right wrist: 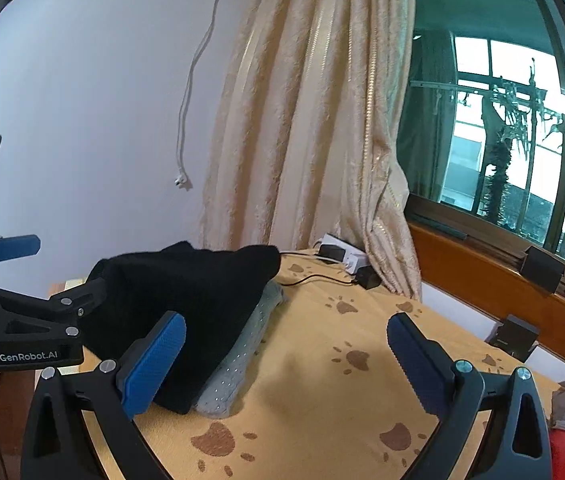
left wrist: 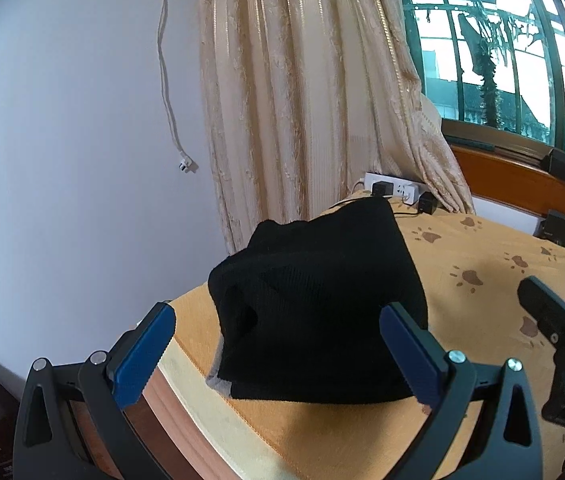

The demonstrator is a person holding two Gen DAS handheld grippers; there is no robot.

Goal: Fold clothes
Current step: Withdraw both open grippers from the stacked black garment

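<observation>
Both tongs, left (left wrist: 278,354) and right (right wrist: 286,364), stand apart and empty. The black knit garment (left wrist: 314,304) lies folded atop a grey one (right wrist: 238,364) at the worktop (right wrist: 322,408) edge. It looks soft, light and limp; pinching a folded edge seems best.

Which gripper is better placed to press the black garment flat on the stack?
Left. The left gripper, jaws open, faces the black garment directly. The right gripper is open over bare paw-print cloth, beside the stack.
</observation>
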